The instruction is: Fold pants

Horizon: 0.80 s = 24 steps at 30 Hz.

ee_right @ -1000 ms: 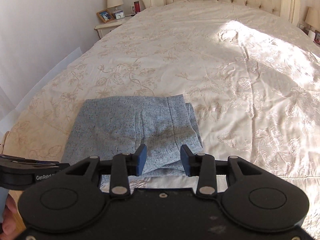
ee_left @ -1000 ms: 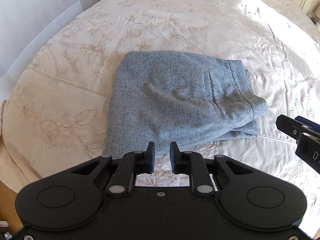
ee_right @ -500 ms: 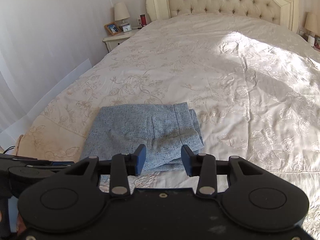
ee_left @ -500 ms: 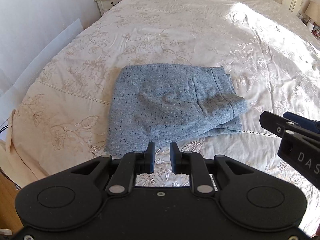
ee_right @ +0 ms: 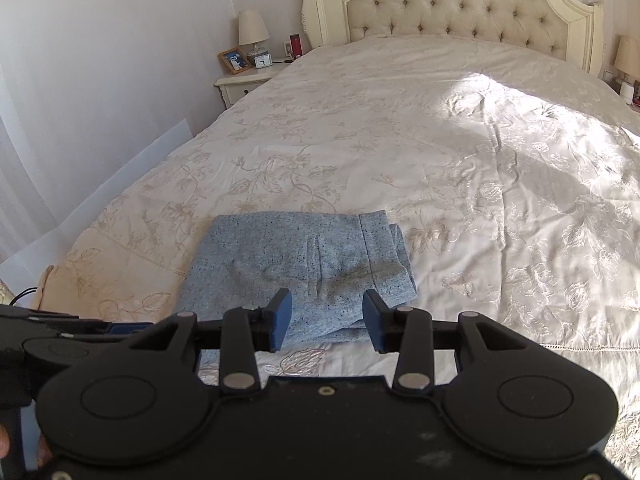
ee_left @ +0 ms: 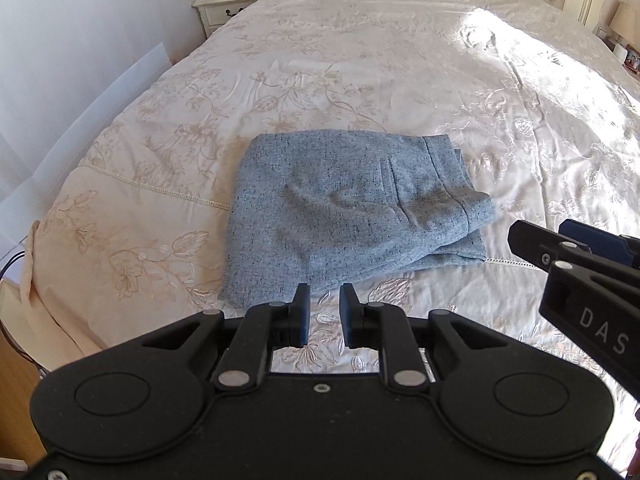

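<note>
Pants [ee_left: 348,216] lie folded on bedspread [ee_left: 400,80]; my left gripper [ee_left: 323,314] and right gripper [ee_right: 326,320] both parted, holding nothing.

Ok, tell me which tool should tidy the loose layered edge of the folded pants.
Right. The layered edge of the folded blue-grey pants lies just beyond the right tool, whose jaws stand wide. The left tool, jaws narrowly parted, faces the pants' opposite near corner. Both hold nothing.

Tufted headboard [ee_right: 468,4], floral bedspread [ee_right: 400,128], nightstand [ee_right: 244,84] bearing lamp [ee_right: 253,30], photo frame [ee_right: 235,60], clock [ee_right: 263,61].
</note>
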{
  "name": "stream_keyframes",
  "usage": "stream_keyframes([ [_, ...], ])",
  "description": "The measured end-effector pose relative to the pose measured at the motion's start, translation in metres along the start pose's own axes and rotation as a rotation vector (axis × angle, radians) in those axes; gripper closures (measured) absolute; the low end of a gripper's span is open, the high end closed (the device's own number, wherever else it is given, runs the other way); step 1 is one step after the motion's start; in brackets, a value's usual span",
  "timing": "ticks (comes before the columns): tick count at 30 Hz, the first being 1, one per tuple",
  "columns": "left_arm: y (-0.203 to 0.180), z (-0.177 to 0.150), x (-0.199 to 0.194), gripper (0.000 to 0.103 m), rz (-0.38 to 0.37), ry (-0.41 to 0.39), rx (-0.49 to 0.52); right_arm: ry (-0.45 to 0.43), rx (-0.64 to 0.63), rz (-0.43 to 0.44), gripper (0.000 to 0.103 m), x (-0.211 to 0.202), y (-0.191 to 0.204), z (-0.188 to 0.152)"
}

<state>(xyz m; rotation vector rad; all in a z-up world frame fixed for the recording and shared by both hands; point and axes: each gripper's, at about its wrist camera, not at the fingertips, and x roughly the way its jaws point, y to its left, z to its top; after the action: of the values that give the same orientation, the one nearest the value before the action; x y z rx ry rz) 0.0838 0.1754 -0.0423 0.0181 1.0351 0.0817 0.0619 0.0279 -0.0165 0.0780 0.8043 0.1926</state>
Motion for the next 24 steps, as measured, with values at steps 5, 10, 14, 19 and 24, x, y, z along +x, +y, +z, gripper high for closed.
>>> stream_keyframes([
  [5,0.003,-0.001,-0.001,0.077,0.000,0.001,-0.010,0.006,-0.007,0.002,0.061,0.000,0.005,0.000],
  [10,0.005,-0.002,0.000,0.077,0.004,0.007,-0.015,0.010,-0.014,0.005,0.061,0.000,0.009,-0.001],
  [14,0.006,-0.003,0.001,0.077,0.005,0.009,-0.011,0.014,-0.017,0.004,0.061,0.000,0.013,-0.003],
  [19,0.007,-0.003,0.001,0.077,0.012,0.005,-0.015,0.022,-0.021,0.002,0.061,0.000,0.016,-0.004],
  [24,0.009,-0.004,0.001,0.077,0.016,0.006,-0.017,0.032,-0.010,-0.005,0.061,0.001,0.014,-0.005],
])
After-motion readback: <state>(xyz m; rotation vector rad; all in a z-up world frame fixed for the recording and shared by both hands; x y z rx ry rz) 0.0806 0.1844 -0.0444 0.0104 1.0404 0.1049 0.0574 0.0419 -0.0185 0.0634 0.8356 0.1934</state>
